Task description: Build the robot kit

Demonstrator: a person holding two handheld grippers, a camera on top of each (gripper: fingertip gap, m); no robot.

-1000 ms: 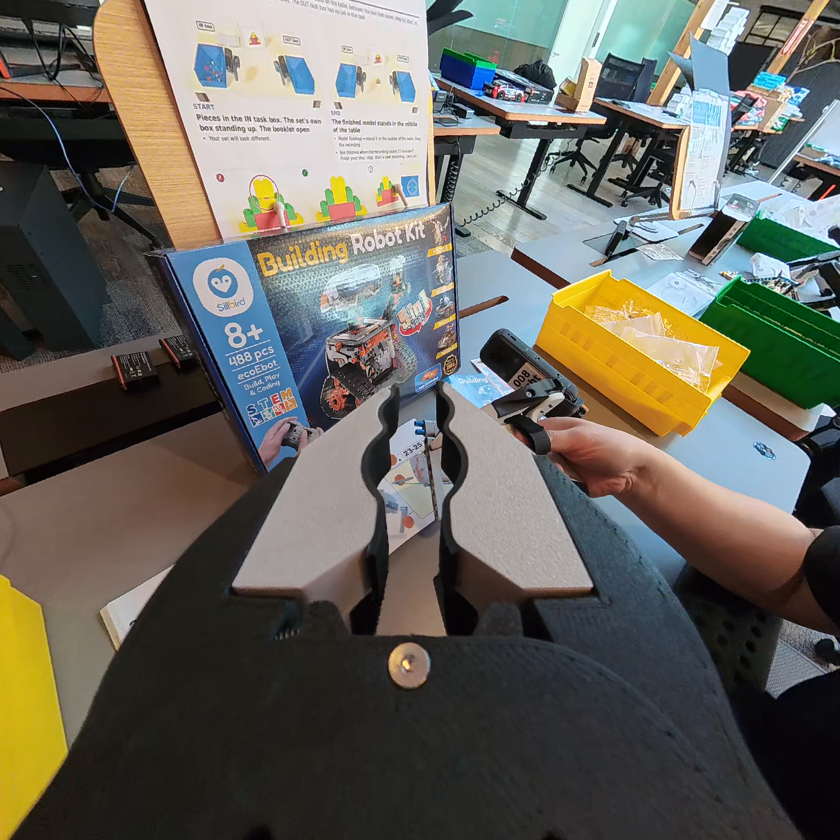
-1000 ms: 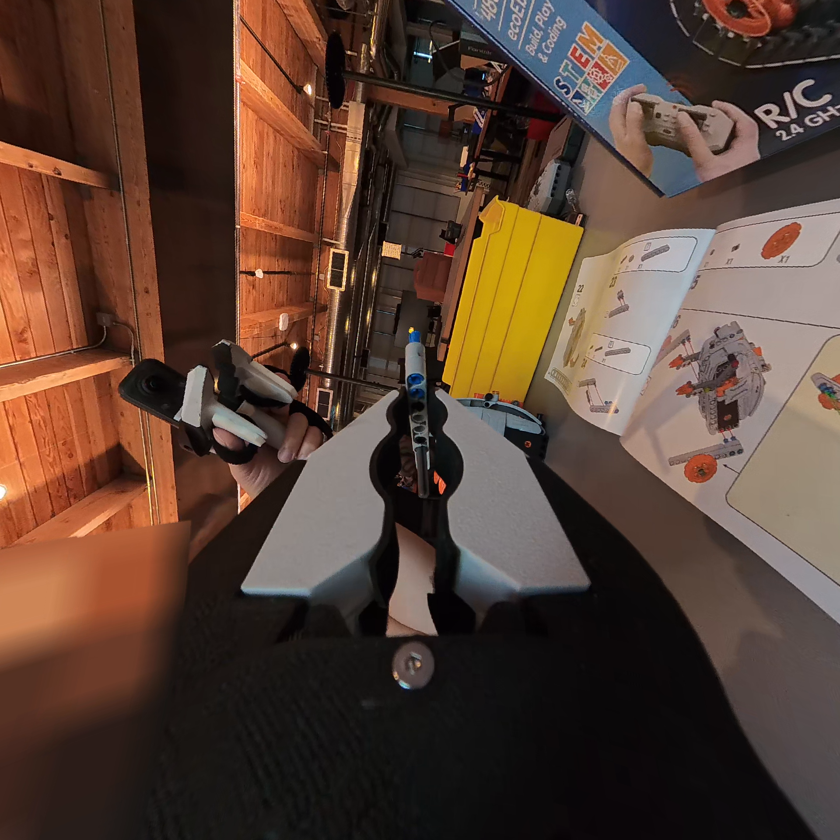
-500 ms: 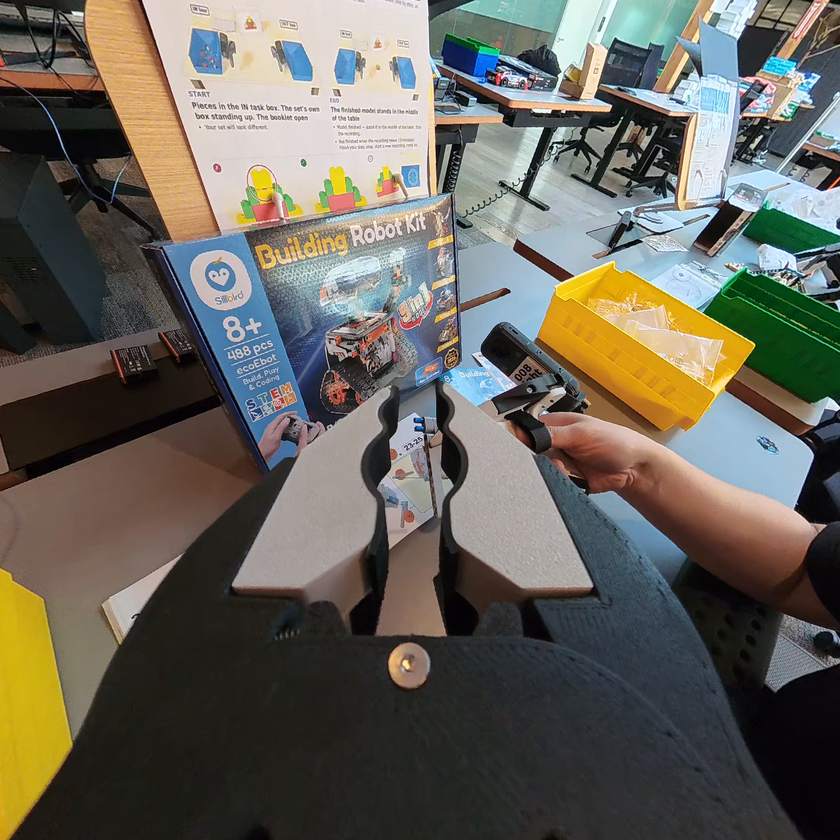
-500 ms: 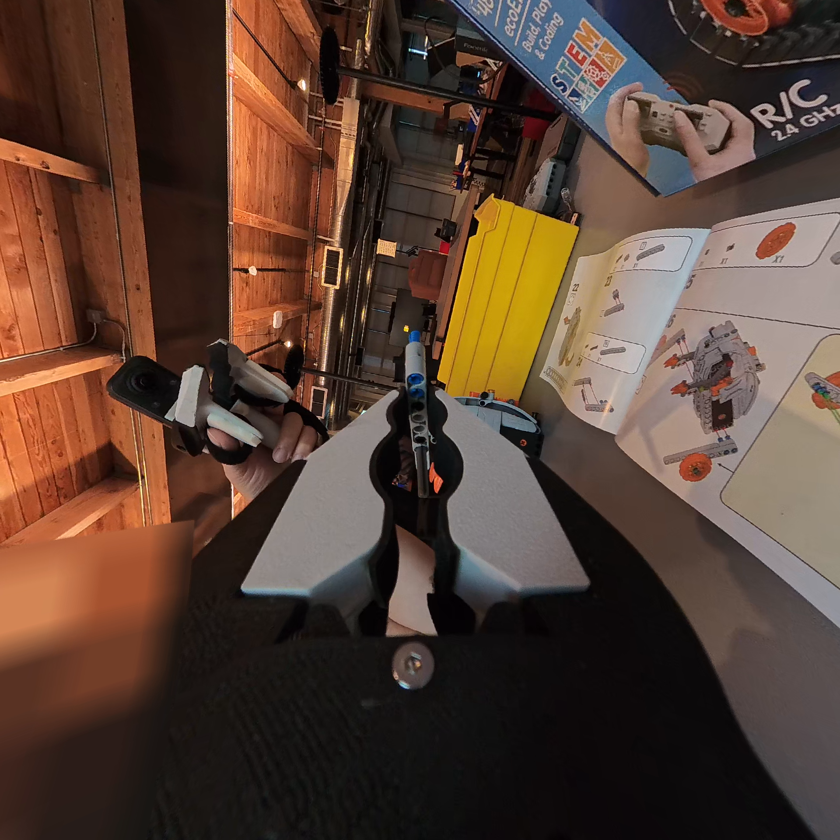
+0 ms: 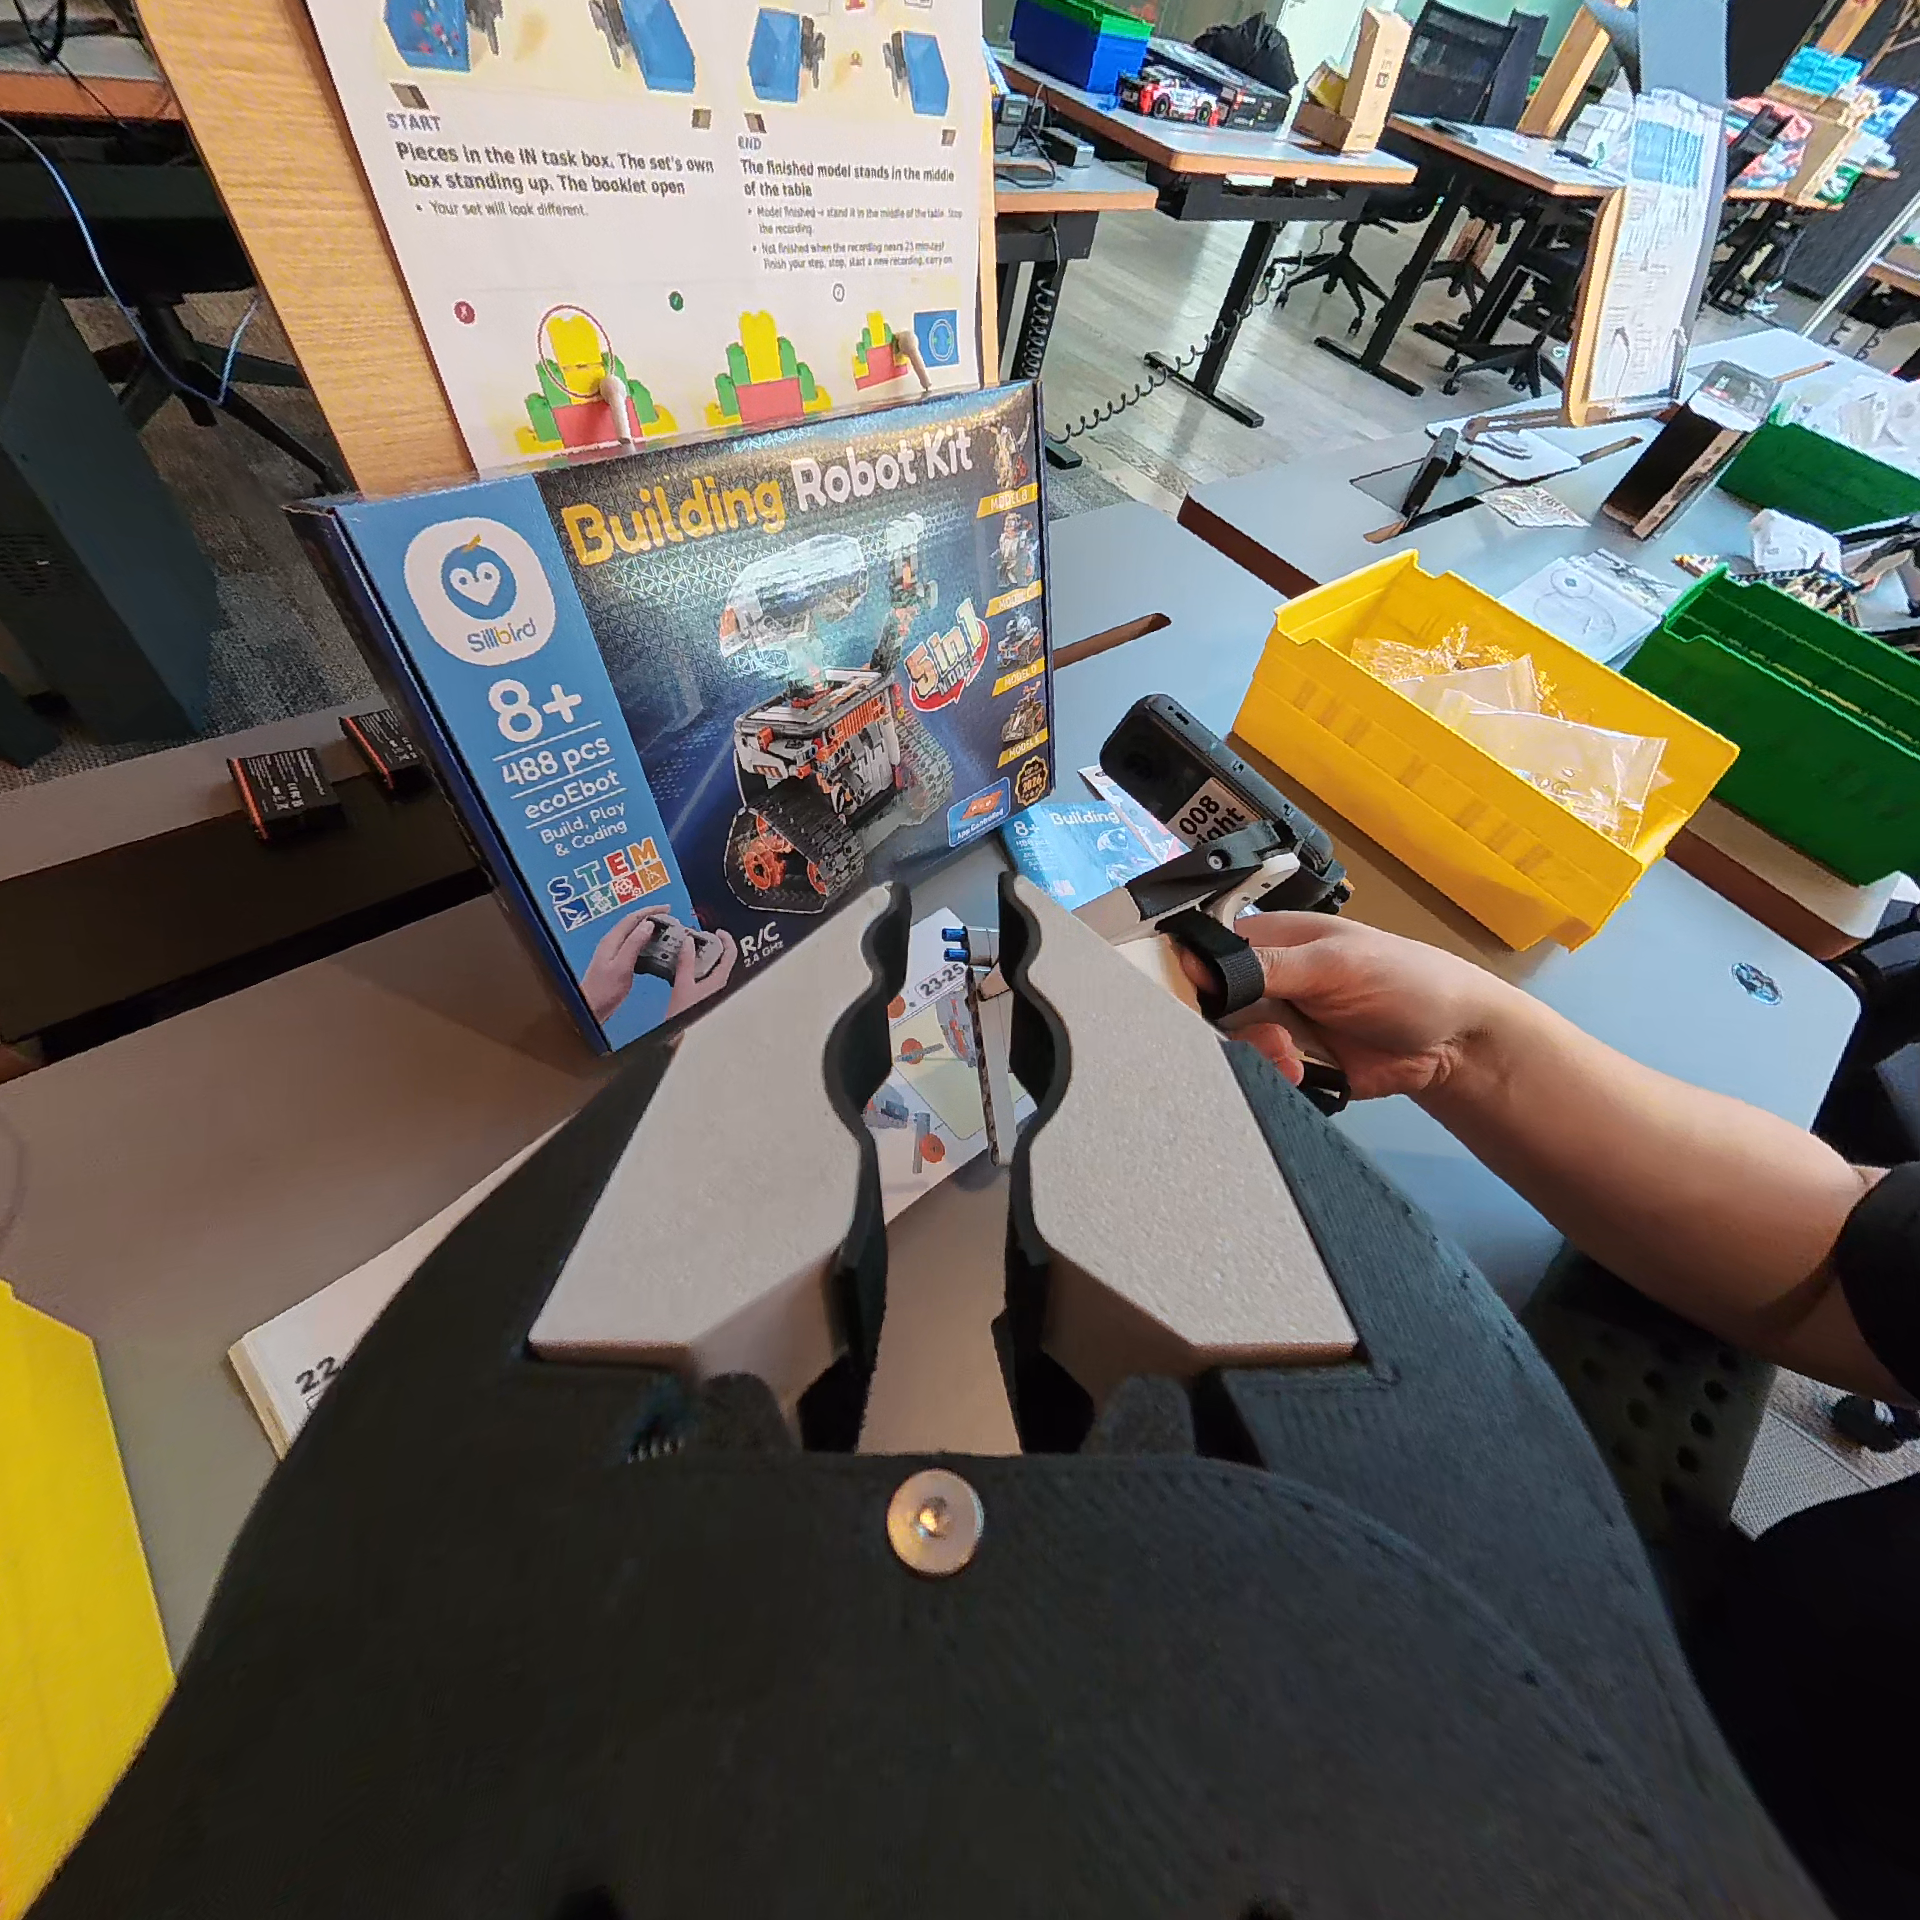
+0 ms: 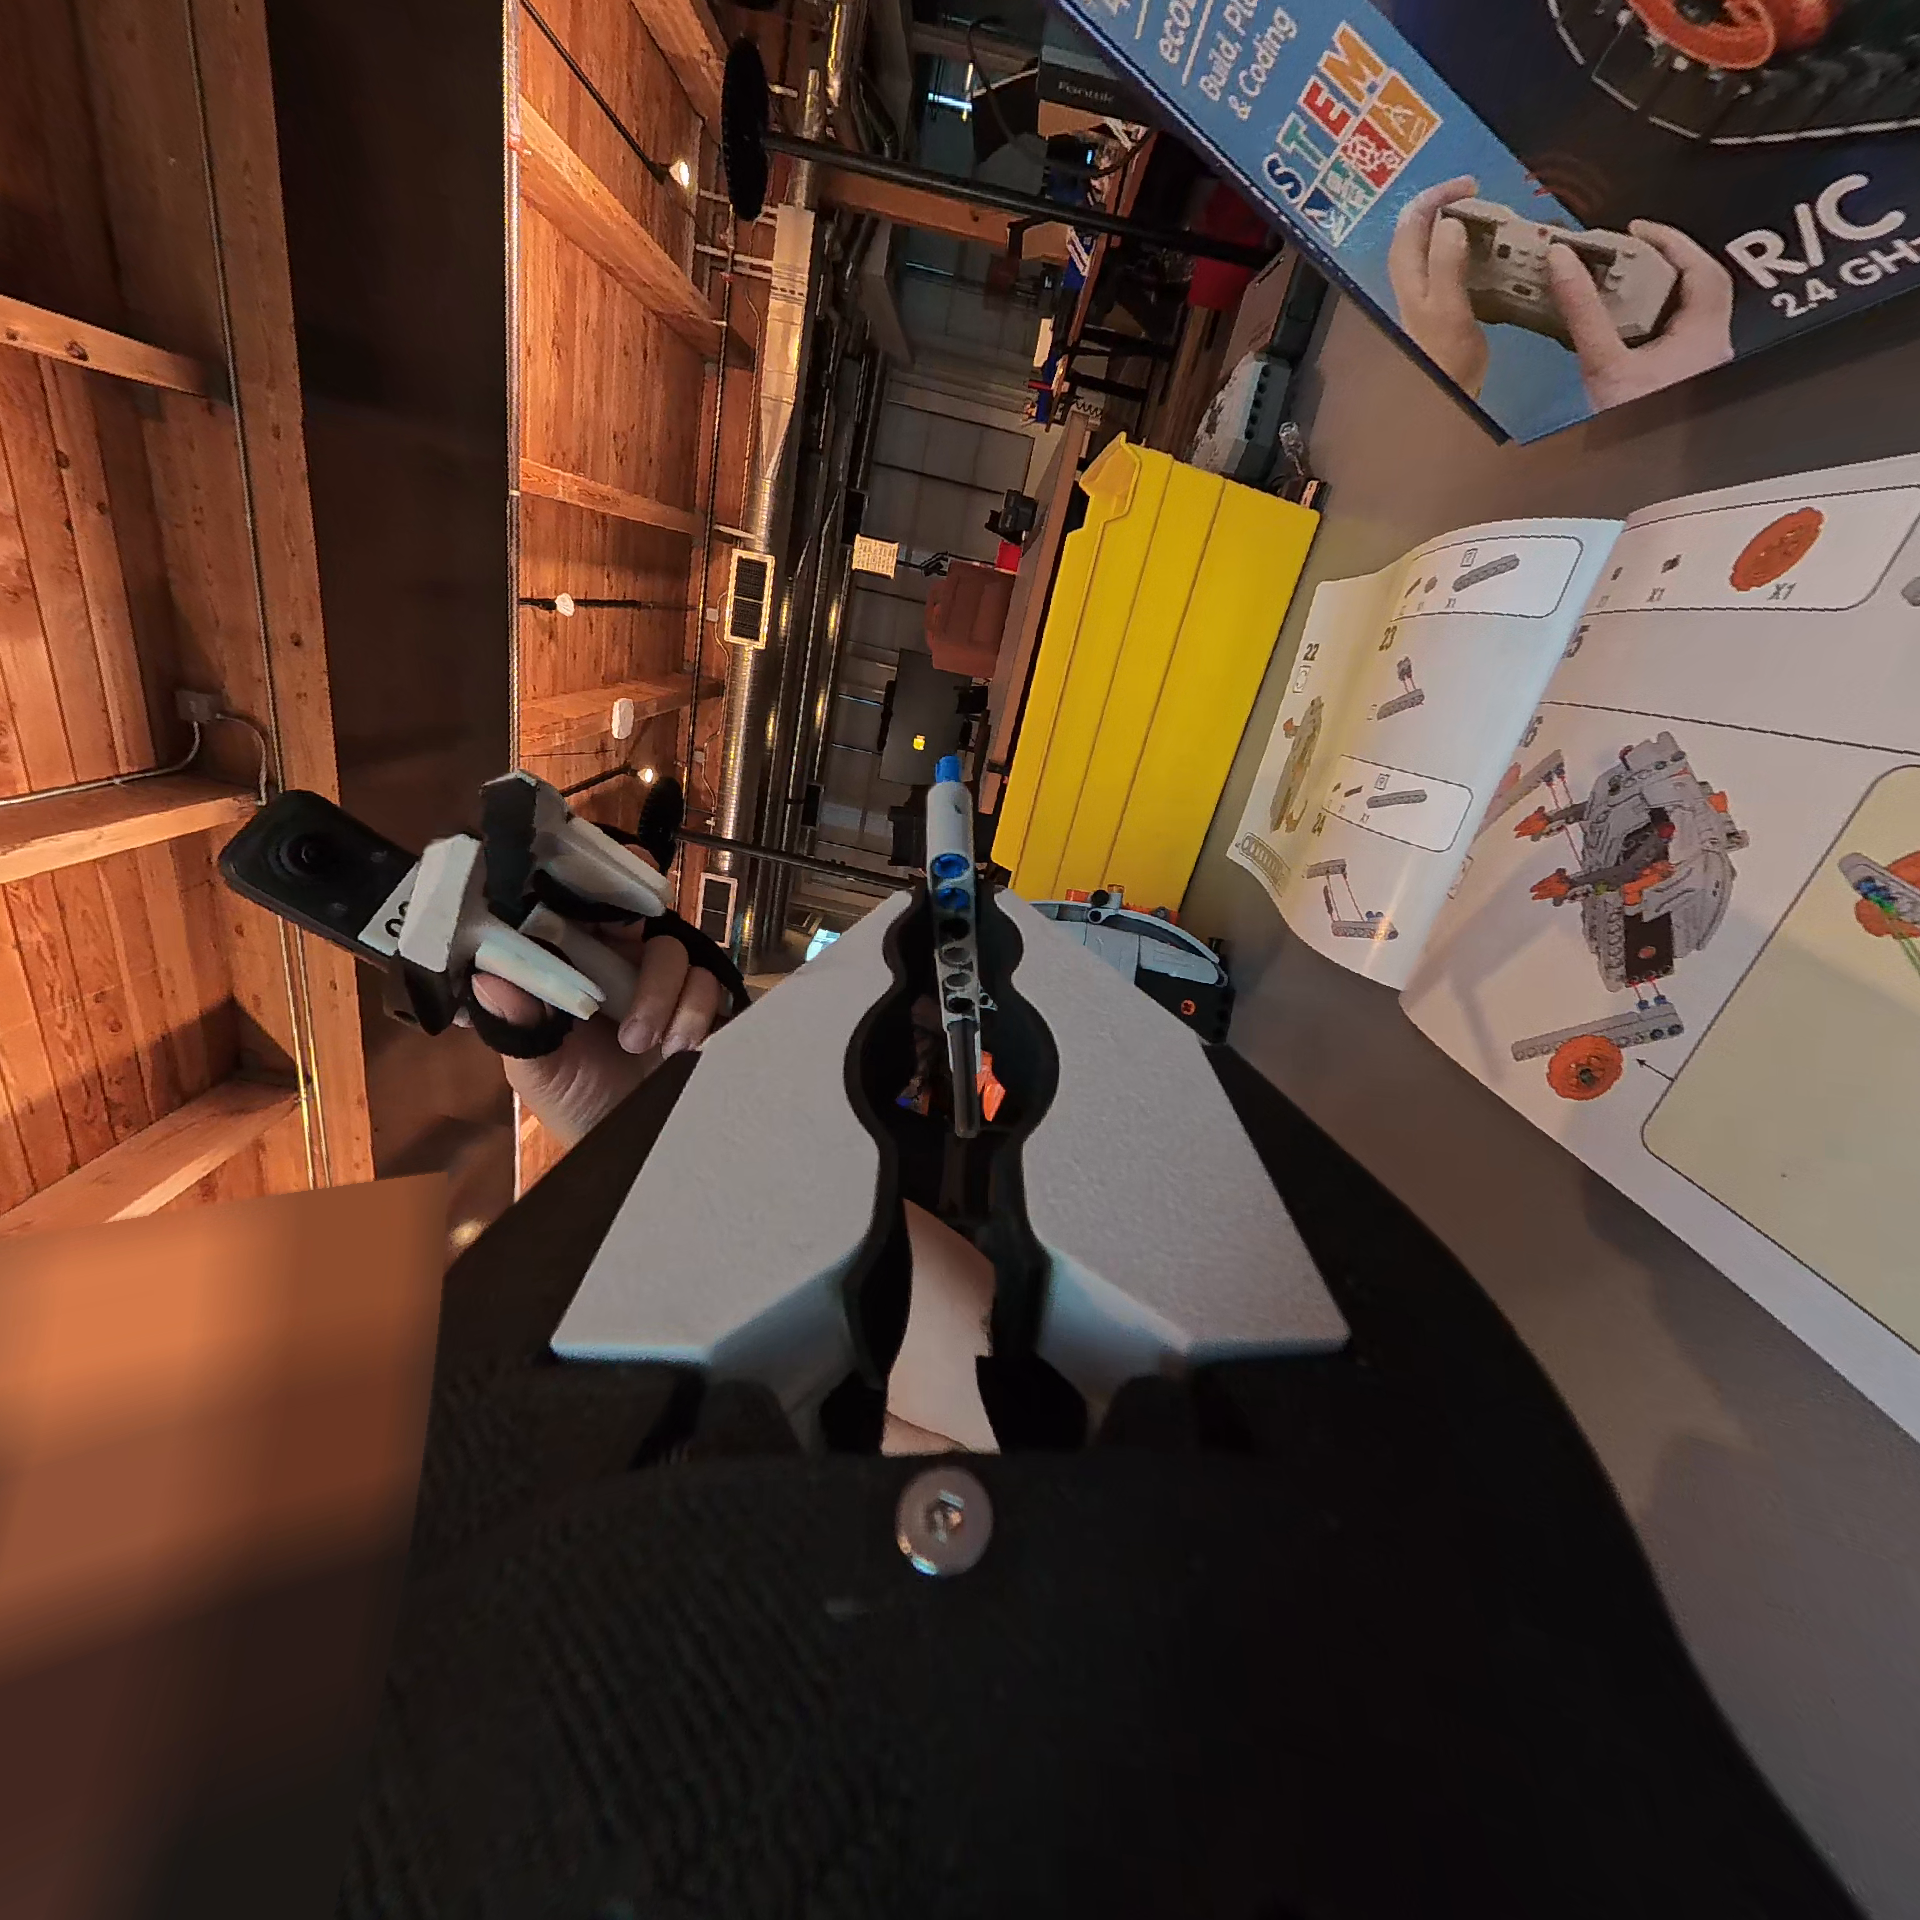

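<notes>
My right gripper [image 6: 951, 904] is shut on a thin grey beam [image 6: 954, 935] with blue pins that sticks out past its tips. In the left wrist view the beam [image 5: 985, 1060] shows through the gap of my left gripper [image 5: 951, 904], which is open and holds nothing. A hand holds the right gripper's handle [image 5: 1205, 894] just right of my left fingers. The left gripper's handle [image 6: 520, 914] shows in the right wrist view. An open instruction booklet [image 6: 1558, 727] lies on the grey table below, in front of an upright blue robot kit box [image 5: 707, 707].
A yellow bin [image 5: 1351, 748] with clear bags stands at the right, with green bins [image 5: 1787, 748] beyond it. Another yellow bin [image 6: 1153, 665] stands at the left, beside a part-built grey and orange model [image 6: 1132, 945]. A poster board [image 5: 665, 208] stands behind the box. Tip to tip, the grippers are about 12 cm apart.
Little has changed. Both grippers have drifted slightly. The right gripper still holds the beam and the left gripper's gap is the same.
</notes>
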